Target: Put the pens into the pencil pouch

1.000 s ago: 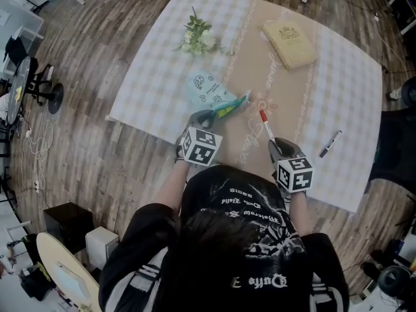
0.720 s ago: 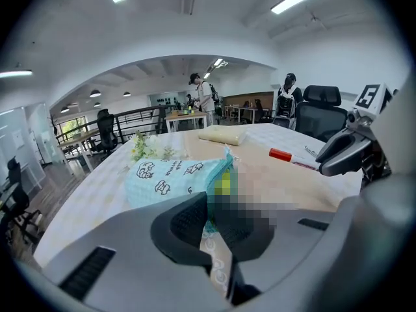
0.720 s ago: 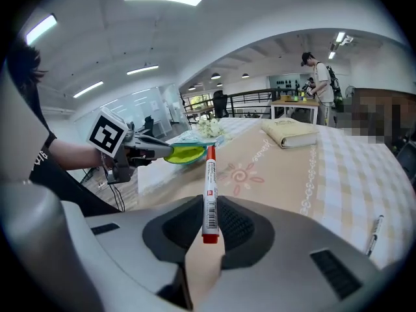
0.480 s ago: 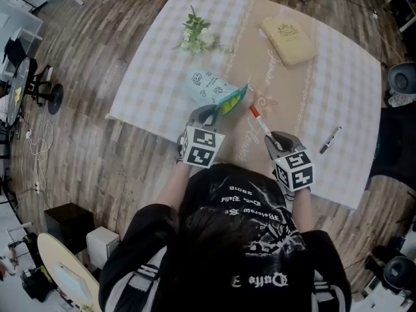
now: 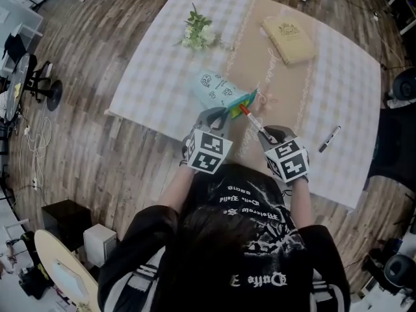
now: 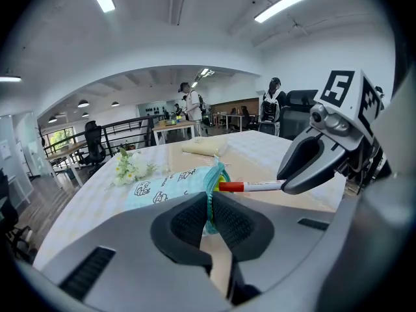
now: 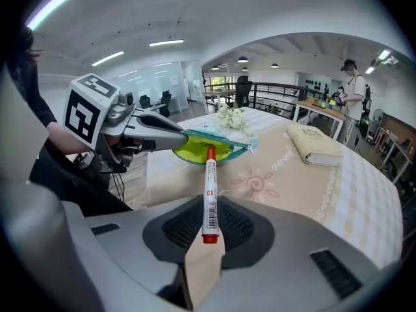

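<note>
The light-blue pencil pouch (image 5: 218, 91) lies on the tablecloth with its near end lifted. My left gripper (image 5: 218, 117) is shut on the teal zipper edge (image 6: 210, 197) of the pouch's mouth. In the right gripper view the mouth gapes, showing a yellow-green lining (image 7: 198, 151). My right gripper (image 5: 268, 134) is shut on a white pen with red caps (image 7: 209, 194). The pen points away from me, its far red tip (image 5: 244, 110) at the pouch's mouth. The left gripper view shows that pen (image 6: 253, 186) level, with its tip touching the zipper edge. A black pen (image 5: 329, 139) lies on the cloth at the right.
A tan book (image 5: 289, 41) lies at the table's far right, and a small bunch of white flowers (image 5: 198, 34) at the far left. The table's near edge (image 5: 162, 130) runs just beyond my grippers. People and desks stand far behind in the gripper views.
Both grippers have risen and drawn together. The left one has lifted the pouch's open end off the cloth. The right one has swung the red-capped pen leftward, up to the pouch's mouth.
</note>
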`<act>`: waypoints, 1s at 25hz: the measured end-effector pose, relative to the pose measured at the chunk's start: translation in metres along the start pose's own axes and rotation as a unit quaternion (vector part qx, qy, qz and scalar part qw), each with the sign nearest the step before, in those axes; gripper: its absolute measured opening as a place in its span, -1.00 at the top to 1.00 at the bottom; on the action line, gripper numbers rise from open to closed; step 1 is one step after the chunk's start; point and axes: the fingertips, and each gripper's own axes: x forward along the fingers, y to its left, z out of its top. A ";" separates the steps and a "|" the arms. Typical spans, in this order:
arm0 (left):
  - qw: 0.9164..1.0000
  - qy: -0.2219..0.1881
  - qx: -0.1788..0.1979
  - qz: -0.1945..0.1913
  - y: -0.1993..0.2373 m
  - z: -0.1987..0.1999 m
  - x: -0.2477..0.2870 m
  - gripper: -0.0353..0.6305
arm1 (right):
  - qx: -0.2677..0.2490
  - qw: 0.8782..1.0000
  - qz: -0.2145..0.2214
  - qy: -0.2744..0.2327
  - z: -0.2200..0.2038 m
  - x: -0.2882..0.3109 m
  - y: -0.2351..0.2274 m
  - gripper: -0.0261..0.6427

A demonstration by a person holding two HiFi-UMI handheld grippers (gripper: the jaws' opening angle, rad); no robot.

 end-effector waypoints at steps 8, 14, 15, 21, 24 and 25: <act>0.999 0.002 0.022 -0.047 -0.024 -0.005 -0.008 0.77 | -0.027 1.000 0.002 0.015 0.011 0.015 0.011 0.69; 0.998 0.012 0.026 -0.063 -0.029 -0.016 -0.007 0.77 | -0.027 1.000 0.000 0.014 0.021 0.028 0.010 0.69; 0.997 0.011 0.022 -0.066 -0.031 -0.017 -0.007 0.77 | -0.027 1.000 0.003 0.015 0.022 0.031 0.011 0.69; 0.996 0.005 -0.033 -0.088 -0.032 -0.021 -0.003 0.77 | -0.020 1.000 0.004 0.013 0.029 0.051 0.011 0.69; 0.995 0.005 -0.038 -0.092 -0.032 -0.020 -0.002 0.77 | -0.016 1.000 0.013 0.014 0.032 0.060 0.013 0.69; 0.995 0.003 -0.043 -0.094 -0.032 -0.020 -0.001 0.77 | -0.015 1.000 0.015 0.014 0.033 0.062 0.014 0.69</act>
